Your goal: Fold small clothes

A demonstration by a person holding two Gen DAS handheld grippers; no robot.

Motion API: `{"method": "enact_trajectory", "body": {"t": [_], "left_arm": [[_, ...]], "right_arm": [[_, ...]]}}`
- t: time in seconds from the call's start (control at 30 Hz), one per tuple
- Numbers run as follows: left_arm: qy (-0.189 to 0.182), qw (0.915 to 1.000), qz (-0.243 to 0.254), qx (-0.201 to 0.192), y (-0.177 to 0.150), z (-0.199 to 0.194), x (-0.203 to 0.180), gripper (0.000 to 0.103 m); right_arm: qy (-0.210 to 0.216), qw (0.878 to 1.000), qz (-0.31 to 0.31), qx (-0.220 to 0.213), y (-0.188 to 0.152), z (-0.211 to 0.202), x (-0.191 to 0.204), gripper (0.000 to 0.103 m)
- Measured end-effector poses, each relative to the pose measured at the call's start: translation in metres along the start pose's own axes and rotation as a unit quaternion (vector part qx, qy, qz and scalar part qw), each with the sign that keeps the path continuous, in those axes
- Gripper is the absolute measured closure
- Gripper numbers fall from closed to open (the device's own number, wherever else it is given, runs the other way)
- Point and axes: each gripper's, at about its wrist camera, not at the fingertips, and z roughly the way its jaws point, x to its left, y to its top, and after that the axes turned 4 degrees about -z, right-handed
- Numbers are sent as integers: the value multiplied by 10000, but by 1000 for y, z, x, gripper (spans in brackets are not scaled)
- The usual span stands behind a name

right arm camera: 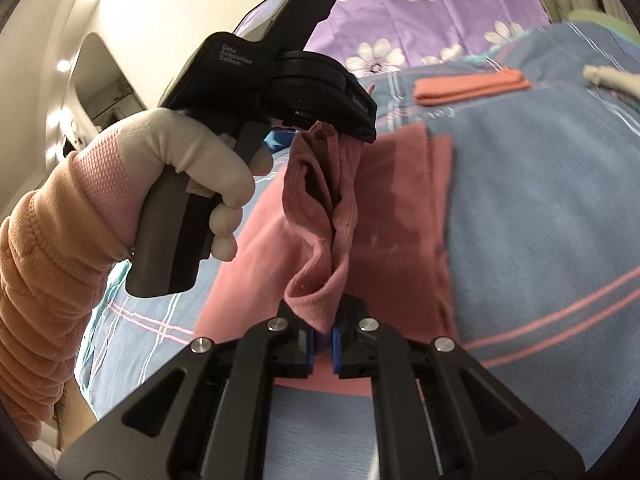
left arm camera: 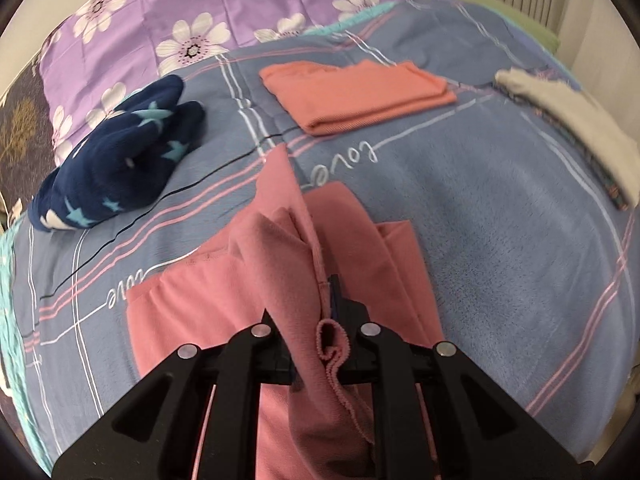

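A pink garment (left arm camera: 192,312) lies partly on the blue checked bedspread (left arm camera: 500,216), with one edge lifted off it. My left gripper (left arm camera: 326,312) is shut on a bunched fold of that pink garment. In the right wrist view my right gripper (right arm camera: 324,336) is shut on the other end of the same raised edge of the pink garment (right arm camera: 400,216), which stretches between the two grippers. The left gripper (right arm camera: 340,128) hangs above the cloth there, held by a gloved hand (right arm camera: 192,160) in an orange sleeve.
A folded salmon garment (left arm camera: 360,92) lies further up the bed. A dark blue starred fleece piece (left arm camera: 120,168) sits at the left, a cream cloth (left arm camera: 580,120) at the right edge. A purple flowered pillow (left arm camera: 200,12) is at the head.
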Motion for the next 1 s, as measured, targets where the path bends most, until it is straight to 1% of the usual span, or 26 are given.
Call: {"method": "enact_trajectory", "body": {"t": [0.1,0.2,0.27,0.33,0.37,0.43,0.47,0.53,0.57,0.6,0.63,0.67,0.7,0.73,0.87,0.9,0.97,1.0], "left_arm": [[189,9996,214,13,4,9,-14,91],[264,9990,349,66,3,17,-24,90],[222,9992,306,91,5,21,-26,89],[101,9998,165,8,8,17,-21,83],[62,9999,93,-85,10,12,-18,82],[-4,9993,12,-361,14,-5,-13,72],[-30,9987,8,-503,15,-14,-12,70],[-61,9959,52,-905,12,-44,-6,60],[-75,9942,77,-1068,9,-57,-3,60],[-127,9920,109,-1252,-1,-76,3,59],[-167,9909,112,-1329,-7,-85,7,55],[-240,9893,91,-1433,-23,-99,14,51],[-276,9885,77,-1484,-35,-106,19,41],[-301,9879,85,-1519,-55,-114,25,40],[-333,9905,210,-1316,-129,-118,40,39],[-259,9916,237,-1243,-157,-115,42,39],[-182,9934,197,-1113,-193,-107,48,39],[-200,9946,118,-1015,-206,-103,52,39]], "right_arm": [[29,9997,218,55,-3,0,-13,98],[97,9993,343,121,-5,1,-22,98],[90,9992,359,149,-8,1,-24,98],[117,9989,407,199,-10,3,-26,98],[128,9988,423,217,-8,5,-28,98],[158,9984,466,269,-9,7,-30,98],[169,9983,478,293,-8,8,-30,98],[175,9980,505,339,-9,10,-32,98],[195,9977,535,361,-10,12,-33,98],[222,9973,580,383,-11,12,-35,97],[263,9967,654,413,-10,14,-38,97],[303,9961,710,433,-11,15,-41,97],[362,9952,789,461,-11,16,-43,97],[400,9945,837,480,-12,17,-45,97],[507,9920,993,583,-13,17,-45,97],[518,9918,1004,589,-13,16,-45,97],[545,9911,1053,612,-10,15,-45,97],[557,9907,1073,620,-10,14,-45,97]]}}
